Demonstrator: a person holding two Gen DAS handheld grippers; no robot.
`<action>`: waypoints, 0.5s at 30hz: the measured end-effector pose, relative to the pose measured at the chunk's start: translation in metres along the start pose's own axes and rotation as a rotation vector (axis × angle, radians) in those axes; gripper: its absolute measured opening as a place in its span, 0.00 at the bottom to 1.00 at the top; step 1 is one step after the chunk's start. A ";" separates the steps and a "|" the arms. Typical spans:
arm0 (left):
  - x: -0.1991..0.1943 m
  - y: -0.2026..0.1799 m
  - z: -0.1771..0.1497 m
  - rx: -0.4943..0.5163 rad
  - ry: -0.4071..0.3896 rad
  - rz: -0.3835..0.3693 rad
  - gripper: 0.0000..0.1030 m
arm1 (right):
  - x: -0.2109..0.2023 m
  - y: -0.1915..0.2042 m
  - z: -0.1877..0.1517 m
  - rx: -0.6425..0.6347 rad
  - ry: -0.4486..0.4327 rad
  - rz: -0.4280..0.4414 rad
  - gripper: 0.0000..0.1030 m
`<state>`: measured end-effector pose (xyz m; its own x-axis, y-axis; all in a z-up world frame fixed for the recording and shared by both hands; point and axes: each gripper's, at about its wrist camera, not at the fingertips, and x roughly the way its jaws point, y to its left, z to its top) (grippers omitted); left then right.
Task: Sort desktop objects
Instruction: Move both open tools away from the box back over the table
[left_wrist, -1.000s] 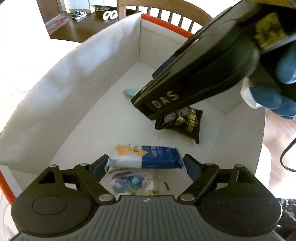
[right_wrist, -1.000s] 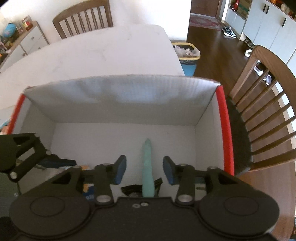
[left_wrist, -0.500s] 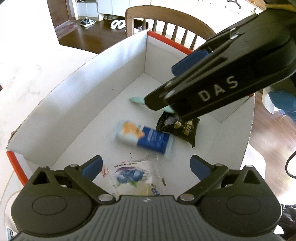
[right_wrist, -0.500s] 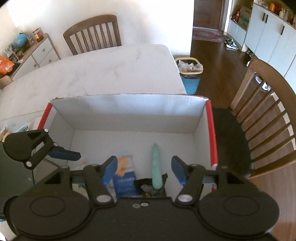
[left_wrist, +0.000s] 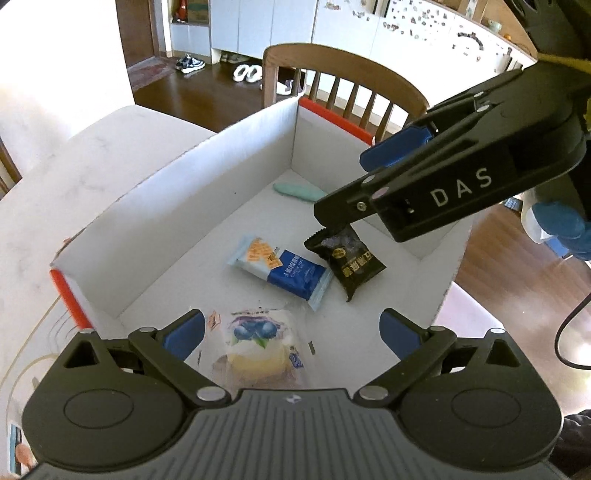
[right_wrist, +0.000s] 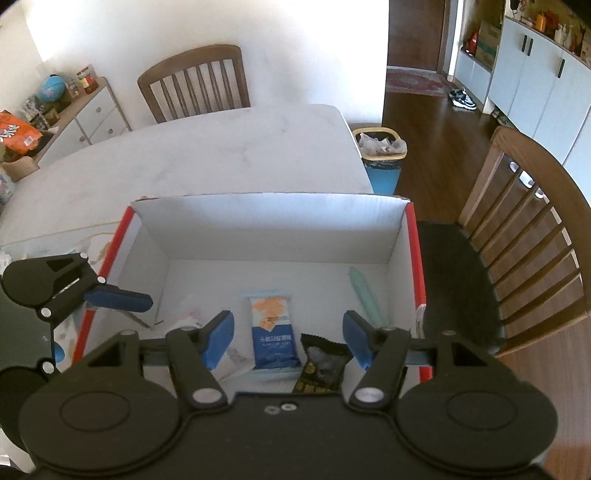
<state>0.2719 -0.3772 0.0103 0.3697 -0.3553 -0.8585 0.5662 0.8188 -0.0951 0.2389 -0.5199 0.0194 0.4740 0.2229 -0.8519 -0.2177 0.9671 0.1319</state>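
The left gripper (left_wrist: 291, 330) fills the bottom of the left wrist view, its blue-padded jaws spread wide and holding nothing, poised above the near end of a white cardboard box (left_wrist: 192, 173) with red-taped edges. The right gripper (right_wrist: 288, 338) occupies the bottom of the right wrist view, likewise wide apart and empty; in the left wrist view its black body crosses the upper right, bearing the white lettering "DAS".

Four items lie on the box floor. A blue-and-white snack packet (left_wrist: 282, 271) with an orange patch sits at centre frame; its printed characters are too small to read. A black snack packet (left_wrist: 349, 264) with gold characters, unreadable, touches its right end. A clear wrapper picturing blueberries (left_wrist: 258, 345) lies at lower centre between the left gripper's pads. A pale green stick (left_wrist: 297, 191) rests near the far wall, apart from the packets.

The box stands on a white marble table (right_wrist: 221, 155). A wooden chair (left_wrist: 343, 85) stands beyond the box.
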 end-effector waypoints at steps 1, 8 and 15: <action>-0.003 0.000 -0.001 -0.004 -0.007 0.003 0.98 | -0.004 0.001 0.000 -0.002 -0.005 0.003 0.63; -0.040 -0.001 -0.017 -0.048 -0.087 0.027 0.98 | -0.024 0.020 -0.005 -0.004 -0.036 0.044 0.64; -0.068 0.006 -0.040 -0.094 -0.152 0.033 0.98 | -0.037 0.050 -0.010 -0.012 -0.058 0.052 0.64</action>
<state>0.2205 -0.3305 0.0481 0.4985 -0.3856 -0.7764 0.4829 0.8673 -0.1207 0.2017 -0.4808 0.0527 0.5103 0.2800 -0.8131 -0.2537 0.9524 0.1687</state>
